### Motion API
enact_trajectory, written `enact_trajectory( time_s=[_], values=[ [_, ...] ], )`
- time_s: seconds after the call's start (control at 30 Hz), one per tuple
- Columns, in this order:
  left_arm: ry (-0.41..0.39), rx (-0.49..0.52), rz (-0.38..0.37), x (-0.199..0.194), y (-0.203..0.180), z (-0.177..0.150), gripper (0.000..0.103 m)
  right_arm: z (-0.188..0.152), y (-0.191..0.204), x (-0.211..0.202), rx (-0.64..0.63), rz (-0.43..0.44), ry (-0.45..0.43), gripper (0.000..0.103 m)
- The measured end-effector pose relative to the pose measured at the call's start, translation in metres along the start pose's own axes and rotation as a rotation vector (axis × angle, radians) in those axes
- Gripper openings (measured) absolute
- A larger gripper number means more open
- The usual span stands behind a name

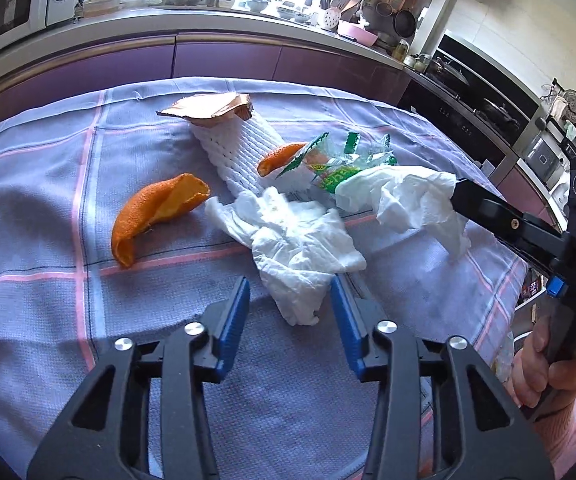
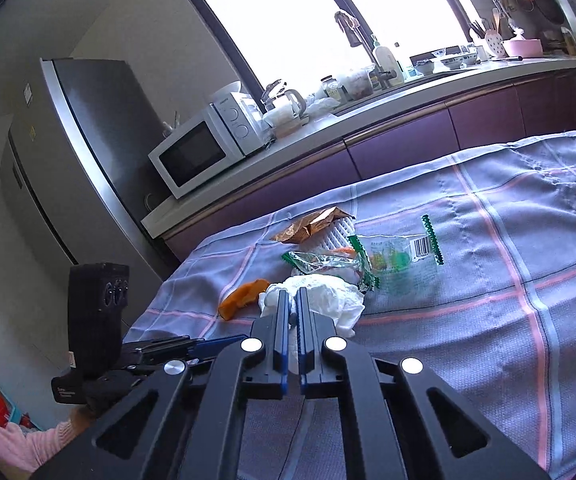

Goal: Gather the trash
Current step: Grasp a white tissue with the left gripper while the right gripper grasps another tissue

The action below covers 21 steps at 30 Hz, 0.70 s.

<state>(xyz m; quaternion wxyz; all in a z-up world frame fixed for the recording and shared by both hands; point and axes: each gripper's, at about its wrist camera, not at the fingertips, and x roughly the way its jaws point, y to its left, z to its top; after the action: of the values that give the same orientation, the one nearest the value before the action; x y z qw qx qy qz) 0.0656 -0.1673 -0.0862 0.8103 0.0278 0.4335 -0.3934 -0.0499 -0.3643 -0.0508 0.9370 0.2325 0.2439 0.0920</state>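
STEP: tissue pickup | RIGHT claw (image 2: 292,300): pinched tight on one crumpled tissue (image 1: 404,196), mid-desk | LEFT claw (image 1: 290,292): gaping, empty, straddling second tissue (image 1: 300,248) on checked cloth (image 1: 47,208) | ADVICE: lower, centre the wad, close fully; avoid orange peel (image 1: 155,212).

Peel (image 1: 155,216) left of tissue (image 1: 300,248)

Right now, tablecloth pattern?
Lavender-grey tablecloth with a pink-and-white line grid; clearest in the right wrist view.
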Motion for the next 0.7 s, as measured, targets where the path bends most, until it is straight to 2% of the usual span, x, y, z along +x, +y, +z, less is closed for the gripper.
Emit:
enact_trajectory(
  time_s=[0.1,0.2,0.5,0.7],
  values=[
    [0.007,-0.006,0.002,0.001,0.0,-0.001,0.02,0.001,-0.003,-0.004,0.013,0.008,-0.009,0.003],
    [-0.007,-0.005,0.007,-0.004,0.001,-0.003,0.015,0.002,-0.003,-0.006,0.017,0.018,-0.018,0.003],
    [-0.085,0.003,0.019,-0.048,0.007,-0.011,0.014,0.005,0.018,0.001,-0.01,0.092,-0.013,0.003],
    [-0.111,-0.001,0.058,-0.075,0.017,-0.027,0.014,0.002,0.039,0.013,-0.033,0.136,0.01,0.003]
  ],
)
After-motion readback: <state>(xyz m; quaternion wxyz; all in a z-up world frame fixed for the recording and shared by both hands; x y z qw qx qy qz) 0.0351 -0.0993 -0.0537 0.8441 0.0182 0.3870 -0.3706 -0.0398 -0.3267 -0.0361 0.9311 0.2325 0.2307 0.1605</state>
